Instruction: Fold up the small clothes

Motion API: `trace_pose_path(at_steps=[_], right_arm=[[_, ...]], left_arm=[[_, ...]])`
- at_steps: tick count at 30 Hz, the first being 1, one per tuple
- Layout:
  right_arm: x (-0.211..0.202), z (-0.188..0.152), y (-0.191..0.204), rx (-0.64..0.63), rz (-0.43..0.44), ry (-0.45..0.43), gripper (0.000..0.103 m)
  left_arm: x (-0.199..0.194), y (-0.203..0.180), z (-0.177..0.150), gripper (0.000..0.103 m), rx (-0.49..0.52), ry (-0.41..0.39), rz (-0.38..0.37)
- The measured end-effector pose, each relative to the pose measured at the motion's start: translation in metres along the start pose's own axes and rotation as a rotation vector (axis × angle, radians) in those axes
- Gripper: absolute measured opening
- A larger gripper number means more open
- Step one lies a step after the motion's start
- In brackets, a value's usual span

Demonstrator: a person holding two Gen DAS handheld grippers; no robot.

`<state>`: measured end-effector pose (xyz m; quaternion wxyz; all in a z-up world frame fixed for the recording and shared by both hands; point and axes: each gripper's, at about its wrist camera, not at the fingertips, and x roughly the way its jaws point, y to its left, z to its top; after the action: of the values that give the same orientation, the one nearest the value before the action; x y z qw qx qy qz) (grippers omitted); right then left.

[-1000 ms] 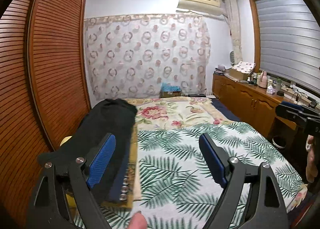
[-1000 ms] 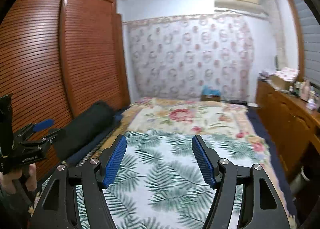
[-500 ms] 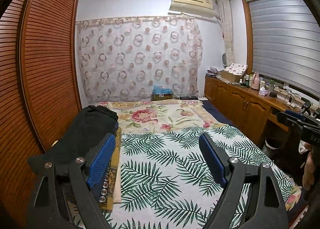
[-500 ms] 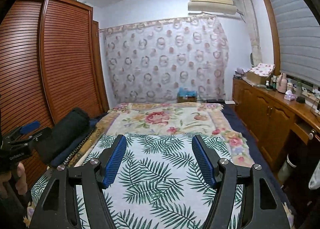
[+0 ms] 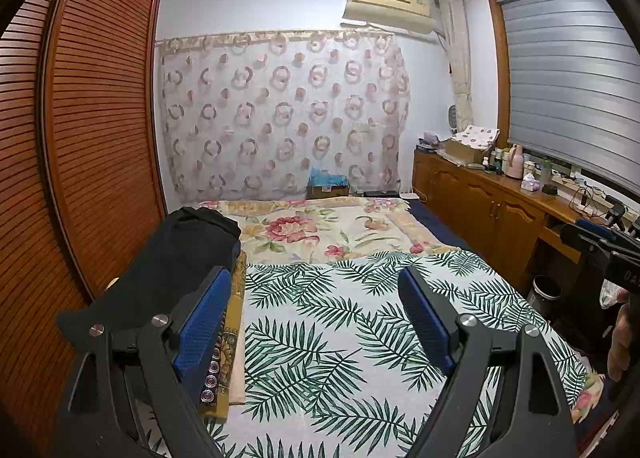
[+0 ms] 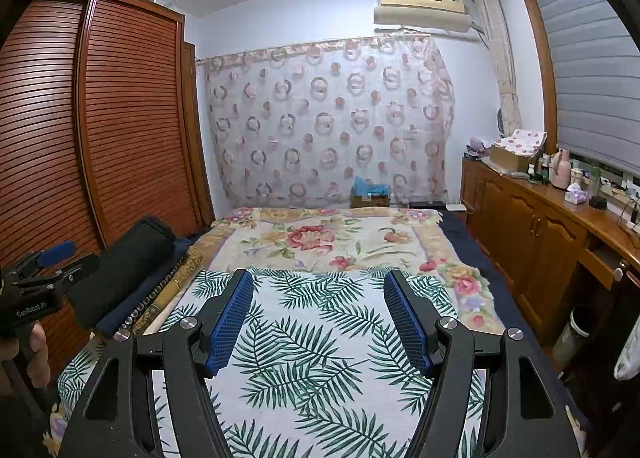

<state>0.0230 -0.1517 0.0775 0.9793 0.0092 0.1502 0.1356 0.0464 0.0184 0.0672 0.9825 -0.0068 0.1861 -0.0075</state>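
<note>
Your left gripper (image 5: 316,322) and right gripper (image 6: 318,318) both hang with jaws apart, empty, over the palm-leaf sheet (image 5: 332,322) on the bed. A black bundle (image 5: 176,258), maybe clothes, lies by the wardrobe (image 5: 96,118); cabinets (image 6: 532,242) line the right.

The left hand-held gripper (image 5: 316,322) fills its view's lower half, blue pads (image 5: 202,324) spread wide, gripping nothing. The right hand-held gripper (image 6: 320,318) likewise stands apart, empty, tilted slightly downward.
</note>
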Motion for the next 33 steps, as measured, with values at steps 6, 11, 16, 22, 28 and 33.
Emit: trace_pose_path(at_steps=[6, 11, 16, 22, 28, 33], right_arm=[[0.006, 0.001, -0.008, -0.003, 0.003, -0.002, 0.070], [0.008, -0.001, -0.013, -0.007, 0.007, -0.003, 0.070], [0.008, -0.001, -0.017, -0.011, 0.011, -0.004, 0.070], [0.008, -0.001, -0.019, -0.014, 0.013, -0.003, 0.070], [0.009, 0.000, -0.022, -0.015, 0.016, -0.004, 0.070], [0.008, -0.001, -0.022, -0.016, 0.016, -0.004, 0.070]], left_arm=[[0.000, 0.001, 0.000, 0.086, 0.002, -0.002, 0.001], [0.000, 0.002, 0.001, 0.086, 0.001, -0.001, 0.000], [0.000, 0.002, 0.001, 0.086, 0.001, -0.001, -0.001], [-0.001, 0.002, 0.002, 0.086, 0.001, -0.001, 0.000], [-0.002, 0.000, 0.001, 0.086, 0.000, -0.001, 0.001], [-0.002, 0.000, 0.001, 0.086, 0.000, -0.001, 0.000]])
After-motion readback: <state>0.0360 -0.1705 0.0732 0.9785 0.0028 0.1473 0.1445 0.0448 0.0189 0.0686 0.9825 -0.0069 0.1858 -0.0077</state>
